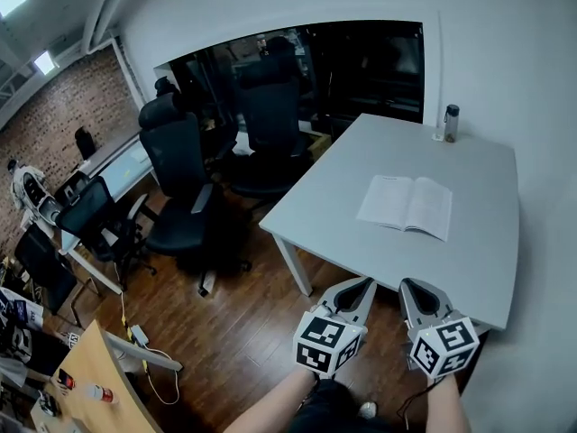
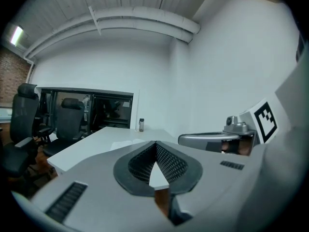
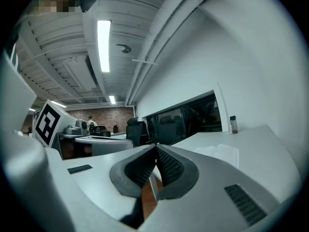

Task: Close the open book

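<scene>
An open book (image 1: 406, 207) lies flat with white pages up, near the middle of the pale grey table (image 1: 469, 260). From the right gripper view the book (image 3: 222, 153) shows as a low white shape ahead. My left gripper (image 1: 363, 285) and right gripper (image 1: 411, 287) are side by side just short of the table's near edge, both pointing at it. Each has its jaws shut with nothing between them, tips meeting in the left gripper view (image 2: 155, 143) and in the right gripper view (image 3: 156, 146). Both stand well short of the book.
A small bottle (image 1: 451, 123) stands at the table's far edge, also seen as the bottle (image 2: 141, 124) from the left. Black office chairs (image 1: 185, 183) crowd the wooden floor left of the table. A white wall runs along the table's right side.
</scene>
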Demonstrator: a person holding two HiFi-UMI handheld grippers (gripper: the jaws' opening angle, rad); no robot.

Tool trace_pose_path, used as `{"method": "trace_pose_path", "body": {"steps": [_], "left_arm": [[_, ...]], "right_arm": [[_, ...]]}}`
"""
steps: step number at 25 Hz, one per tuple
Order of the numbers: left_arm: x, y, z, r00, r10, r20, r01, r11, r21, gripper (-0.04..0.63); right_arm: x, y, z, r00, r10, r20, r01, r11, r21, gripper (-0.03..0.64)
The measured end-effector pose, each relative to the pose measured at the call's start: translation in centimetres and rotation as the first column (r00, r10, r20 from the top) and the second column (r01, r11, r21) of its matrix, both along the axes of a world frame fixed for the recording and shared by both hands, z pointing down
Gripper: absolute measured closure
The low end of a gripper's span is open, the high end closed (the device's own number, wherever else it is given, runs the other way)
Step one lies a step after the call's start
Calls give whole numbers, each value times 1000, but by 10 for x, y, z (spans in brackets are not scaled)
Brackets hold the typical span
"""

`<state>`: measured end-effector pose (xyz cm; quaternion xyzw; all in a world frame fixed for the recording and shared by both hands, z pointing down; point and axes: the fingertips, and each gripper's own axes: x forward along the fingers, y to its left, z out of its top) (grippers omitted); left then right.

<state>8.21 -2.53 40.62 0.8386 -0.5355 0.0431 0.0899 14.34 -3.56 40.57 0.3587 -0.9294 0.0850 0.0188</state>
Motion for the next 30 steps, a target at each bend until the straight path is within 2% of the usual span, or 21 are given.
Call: {"method": "trace_pose_path", "body": {"steps": [7,12,16,21,25,30], "left_arm": [[-23,-67,29,995,104,0,-104,994,-31,591],[-33,-106,37,979,201,-27,-202,978,-46,591],[-40,-131,39,968,244,-54,-246,968,-46,591],[-36,-164,52,961,269,-71,-273,960,-67,591],[-27,-188,60,961,273,-53,-277,957,-92,591],[-15,-219,67,966,257,-17,-257,962,-89,591]], "right_arm": [[-18,-61,16,988,139,-68,-141,990,-13,611],[-31,-95,21,962,259,-84,-263,964,-38,611],[-28,-116,28,938,330,-109,-337,940,-56,611],[-19,-144,50,920,360,-153,-376,922,-94,611],[-5,-174,74,918,357,-172,-382,912,-149,611],[3,-220,99,931,311,-190,-344,922,-177,611]]}}
